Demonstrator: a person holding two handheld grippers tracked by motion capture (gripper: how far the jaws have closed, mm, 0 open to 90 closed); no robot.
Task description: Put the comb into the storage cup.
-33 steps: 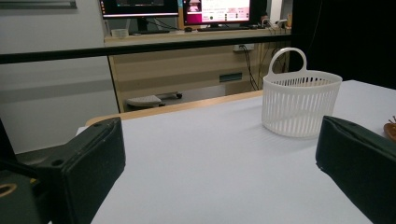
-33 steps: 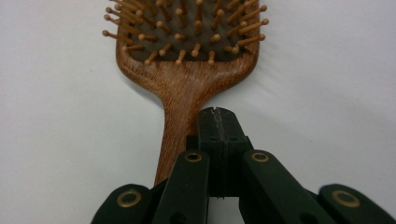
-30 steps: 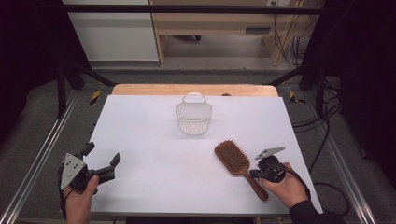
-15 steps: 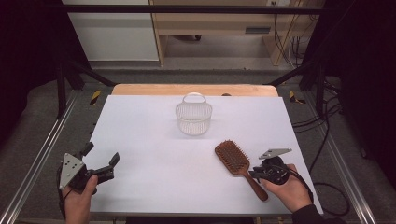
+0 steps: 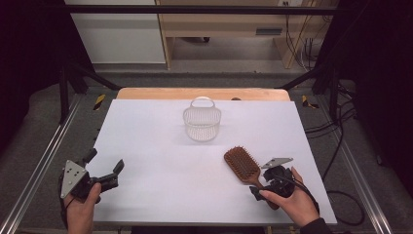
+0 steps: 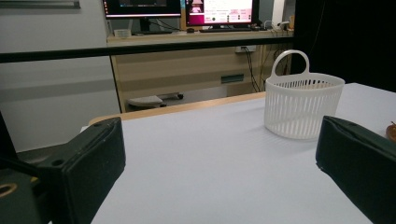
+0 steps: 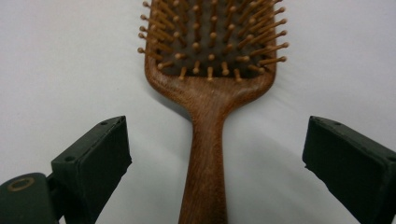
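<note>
Right tongs (image 7: 217,154) just opening, astride hairbrush (image 7: 210,93) handle untouched, left tongs (image 6: 219,172) released, bare table (image 5: 160,146) between

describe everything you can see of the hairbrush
The hairbrush is a brown paddle brush, wood by its look, with rows of ball-tipped pins facing up. It lies flat on the white table, head toward the basket, handle toward the person. The right hand-held gripper has just been opening; its jaws straddle the handle without touching it.

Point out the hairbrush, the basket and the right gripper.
hairbrush (image 7: 205,116): right gripper view, wooden neck.
basket (image 5: 201,124): high view, slatted wall.
right gripper (image 7: 215,163): right gripper view, midway between its open jaws.
</note>
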